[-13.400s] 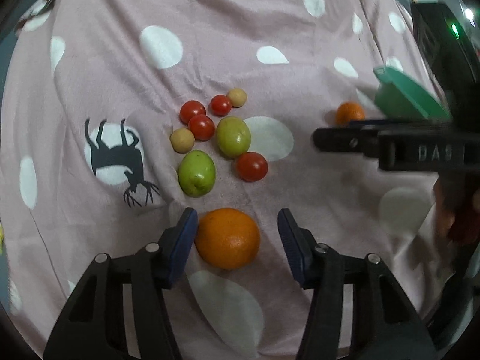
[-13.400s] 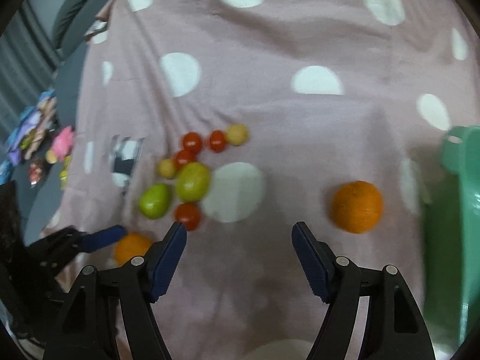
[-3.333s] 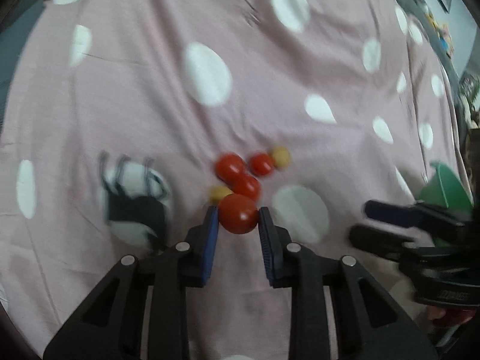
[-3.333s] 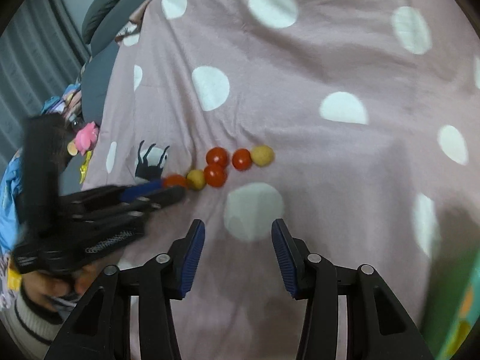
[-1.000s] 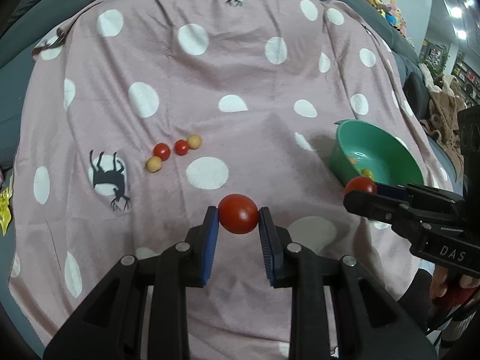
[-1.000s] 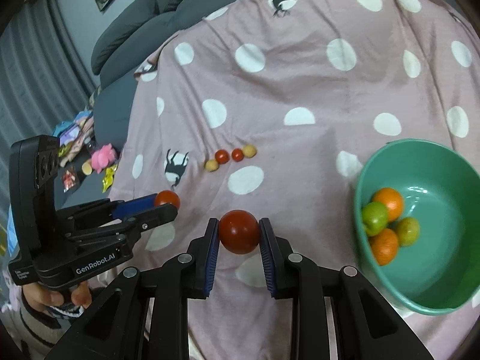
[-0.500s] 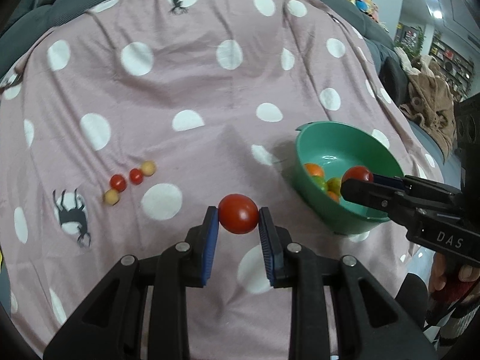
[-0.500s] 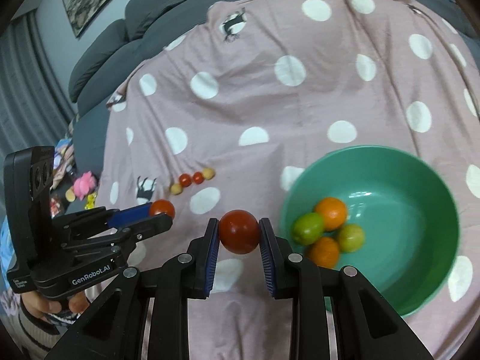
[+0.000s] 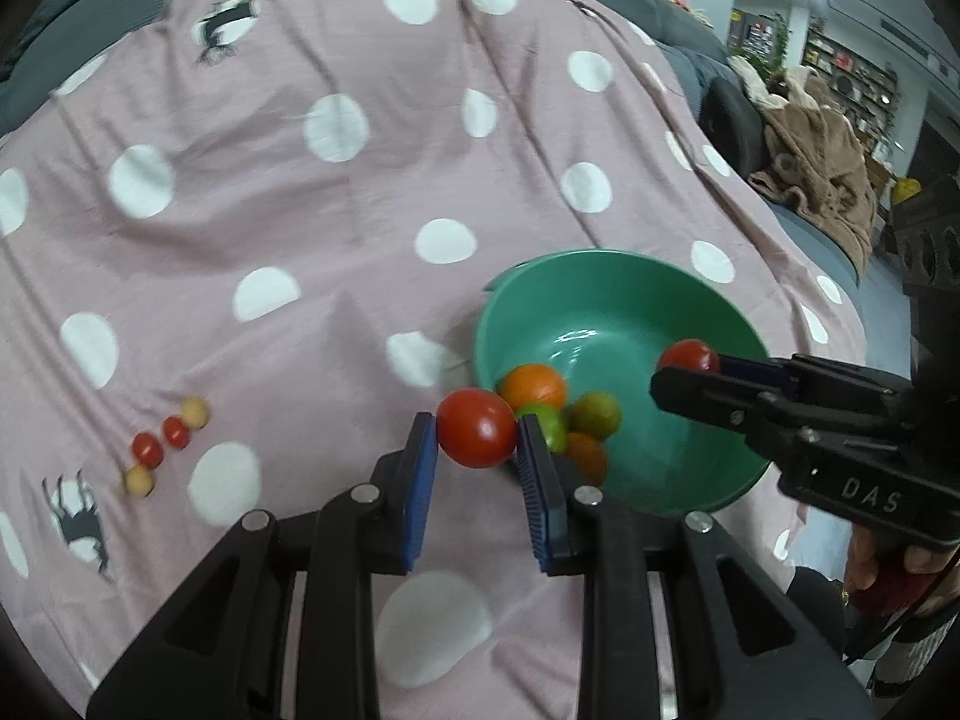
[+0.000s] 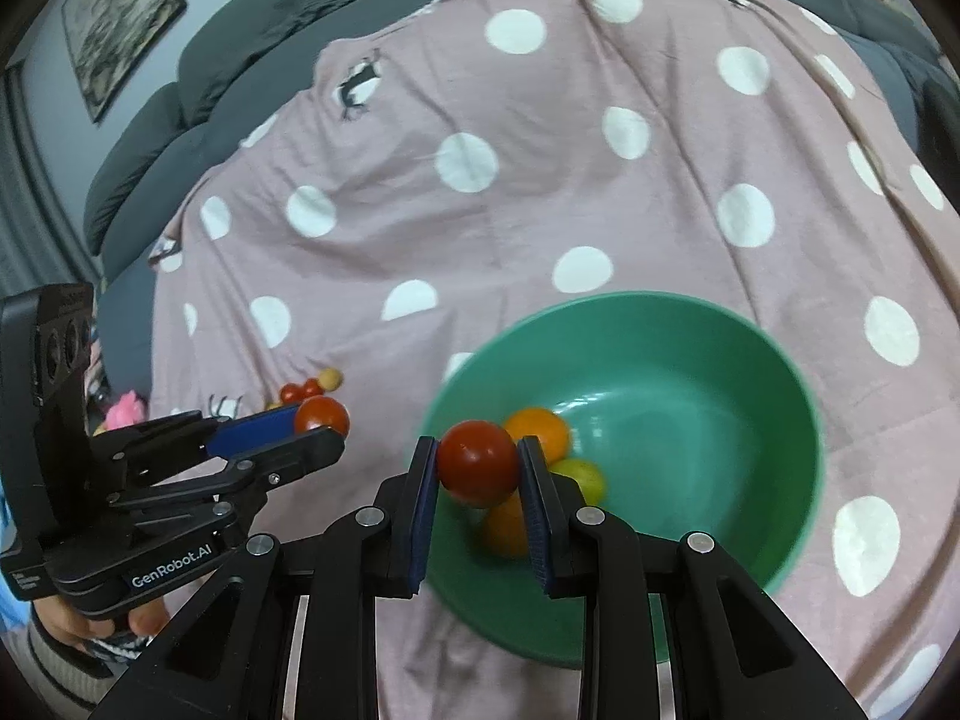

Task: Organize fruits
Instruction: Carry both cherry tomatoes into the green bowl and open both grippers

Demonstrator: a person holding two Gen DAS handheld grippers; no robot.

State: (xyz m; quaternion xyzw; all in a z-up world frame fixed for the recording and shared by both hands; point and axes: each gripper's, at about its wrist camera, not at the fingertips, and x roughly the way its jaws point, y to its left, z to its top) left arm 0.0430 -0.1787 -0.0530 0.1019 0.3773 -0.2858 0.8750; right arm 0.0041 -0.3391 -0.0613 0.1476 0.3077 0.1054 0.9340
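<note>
My left gripper (image 9: 477, 441) is shut on a red tomato (image 9: 476, 427), held just left of the green bowl (image 9: 606, 282). My right gripper (image 10: 478, 471) is shut on another red tomato (image 10: 477, 461), held above the green bowl (image 10: 720, 348). The bowl holds two oranges (image 9: 533, 385) and two green fruits (image 9: 594, 414). In the left wrist view the right gripper (image 9: 684, 369) hovers over the bowl with its tomato (image 9: 687, 354). In the right wrist view the left gripper (image 10: 312, 426) holds its tomato (image 10: 321, 414) left of the bowl.
Two small red tomatoes (image 9: 161, 441) and two small yellow fruits (image 9: 195, 411) lie in a row on the pink dotted blanket (image 9: 300, 210) at the left. A grey sofa (image 10: 240, 42) lies behind. A brown blanket (image 9: 816, 150) sits at the far right.
Both grippers have carried their tomatoes rightward towards the bowl. The bowl now looks larger and closer, and the right gripper is over it.
</note>
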